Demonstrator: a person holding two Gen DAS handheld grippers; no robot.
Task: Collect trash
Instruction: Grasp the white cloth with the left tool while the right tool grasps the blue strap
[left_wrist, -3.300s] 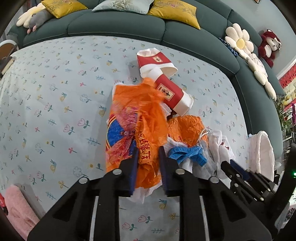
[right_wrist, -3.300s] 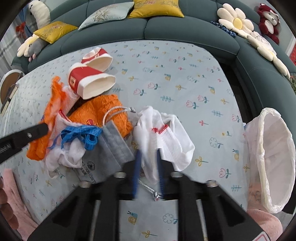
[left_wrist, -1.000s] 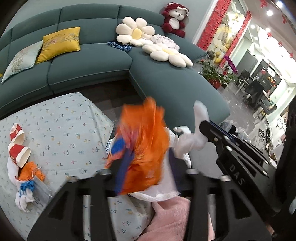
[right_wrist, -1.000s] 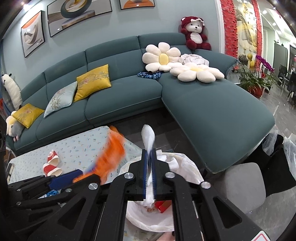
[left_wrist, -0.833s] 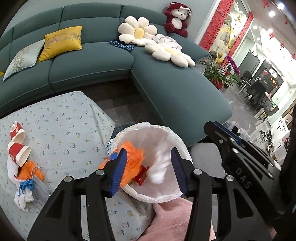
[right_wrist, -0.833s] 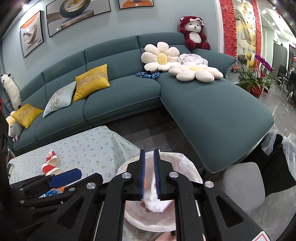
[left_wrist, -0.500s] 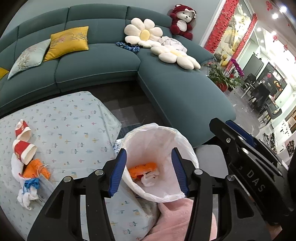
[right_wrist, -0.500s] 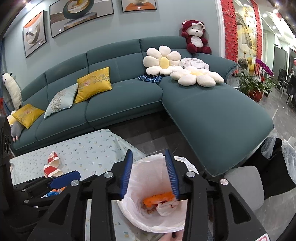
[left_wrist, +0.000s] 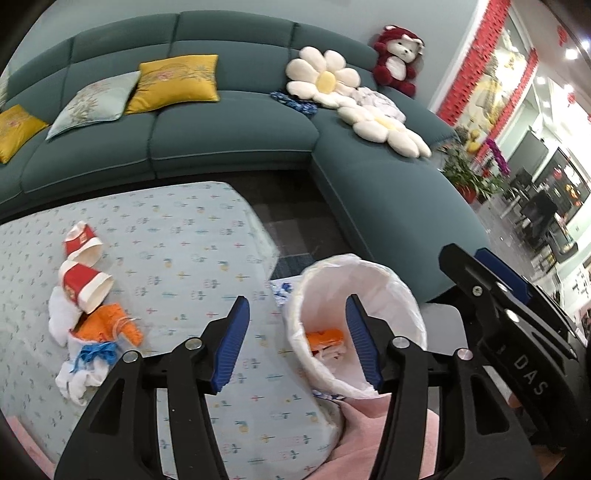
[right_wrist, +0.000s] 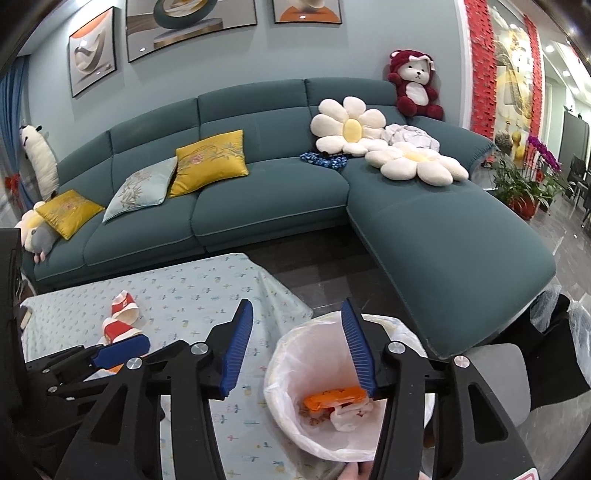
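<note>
Left gripper (left_wrist: 295, 339): ribbed blue pads spread wide, nothing between them, poised over the rim of the trash bin (left_wrist: 399, 291). Right gripper (right_wrist: 297, 347): jaws likewise well apart and empty, above the same bin (right_wrist: 280, 402).

Bin: round, lined with a thin, crinkled white plastic bag. Inside, at the bottom, a crumpled orange wrapper (right_wrist: 332, 397) beside a soft white wad (right_wrist: 347, 415).

Remaining trash on the table (left_wrist: 192, 236) (pale blue cloth with a small floral print), well apart from the bin: two red-and-white paper cups (left_wrist: 86, 282) lying on their sides, mouths open; just below them a heap of crinkled orange wrapper (left_wrist: 107, 326), white cloth and a blue string tangle (left_wrist: 98, 350), all touching.

Behind: a teal sectional sofa (right_wrist: 266, 199), smooth upholstery, with yellow cushions.
</note>
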